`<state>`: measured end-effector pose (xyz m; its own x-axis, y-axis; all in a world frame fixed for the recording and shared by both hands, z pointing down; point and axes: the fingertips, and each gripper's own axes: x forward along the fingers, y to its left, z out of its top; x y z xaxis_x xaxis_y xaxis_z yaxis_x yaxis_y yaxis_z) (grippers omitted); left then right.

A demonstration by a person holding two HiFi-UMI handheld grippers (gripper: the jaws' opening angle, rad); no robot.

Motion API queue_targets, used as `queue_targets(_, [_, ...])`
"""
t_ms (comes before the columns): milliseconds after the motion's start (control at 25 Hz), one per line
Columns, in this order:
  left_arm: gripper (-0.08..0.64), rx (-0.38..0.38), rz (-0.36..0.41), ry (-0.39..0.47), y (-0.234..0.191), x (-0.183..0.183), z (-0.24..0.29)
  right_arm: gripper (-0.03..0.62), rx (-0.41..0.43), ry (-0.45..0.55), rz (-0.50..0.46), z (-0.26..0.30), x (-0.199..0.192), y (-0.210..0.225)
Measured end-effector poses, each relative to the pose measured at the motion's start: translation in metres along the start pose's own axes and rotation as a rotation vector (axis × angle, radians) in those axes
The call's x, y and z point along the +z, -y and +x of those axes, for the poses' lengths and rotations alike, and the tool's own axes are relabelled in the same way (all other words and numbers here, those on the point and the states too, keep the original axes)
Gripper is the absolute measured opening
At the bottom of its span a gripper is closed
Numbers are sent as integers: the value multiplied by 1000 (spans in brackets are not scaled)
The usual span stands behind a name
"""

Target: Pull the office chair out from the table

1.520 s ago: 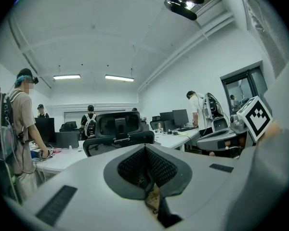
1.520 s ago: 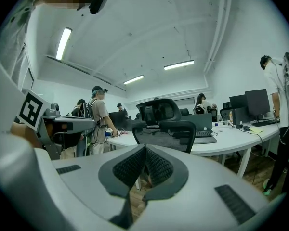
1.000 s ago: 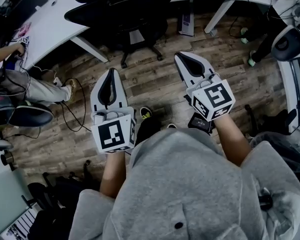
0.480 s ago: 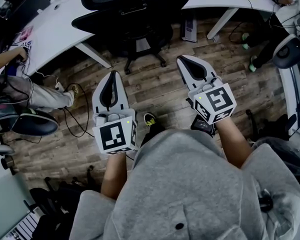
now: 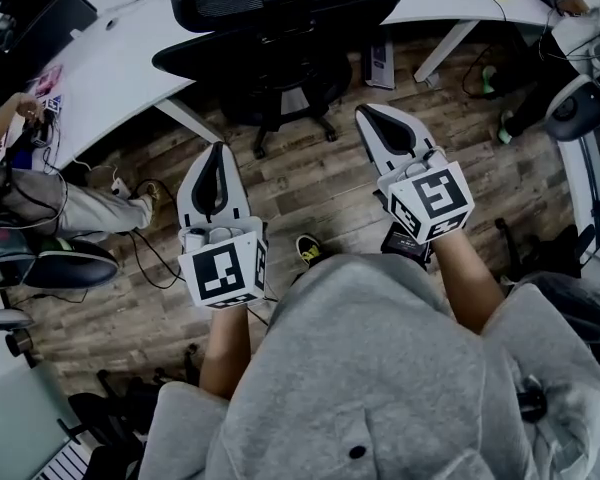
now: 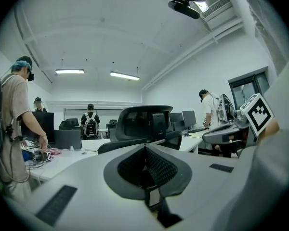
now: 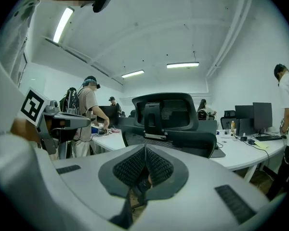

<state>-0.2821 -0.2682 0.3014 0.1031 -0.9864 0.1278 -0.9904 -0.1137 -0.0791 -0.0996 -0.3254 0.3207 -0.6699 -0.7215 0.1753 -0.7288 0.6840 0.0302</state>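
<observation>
in the office the chair (image 5: 275,30) is tucked at the white surface's (image 5: 120,63) near edge. the left tongs (image 5: 218,150) and right tongs (image 5: 366,114), pressed together and empty, have come closer to it, not touching yet.

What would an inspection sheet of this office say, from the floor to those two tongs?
Surface: wood-plank floor; white table ahead.
Job's things: black office chair against the table, untouched.
Clutter: pale box under the table.
Grippers: left tongs and right tongs both shut, empty, short of the chair.
Cables: black cable on the floor at left.
Surroundings: seated person at left; other people and monitors beyond.
</observation>
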Motion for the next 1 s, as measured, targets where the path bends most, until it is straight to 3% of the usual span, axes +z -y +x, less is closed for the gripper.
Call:
queue_targets(520, [11,-40,0,-40,-33,-21,26,29,-82,-18,-128,31,3,8])
queue_targets(720, [11,-38,27,-53,-40,-21,40,29,-97,-45,-244,37,4,19])
queue_targets(1000, [11,30,105,-65,-61,-11,79,29,-94,-40,-434,62,20,58])
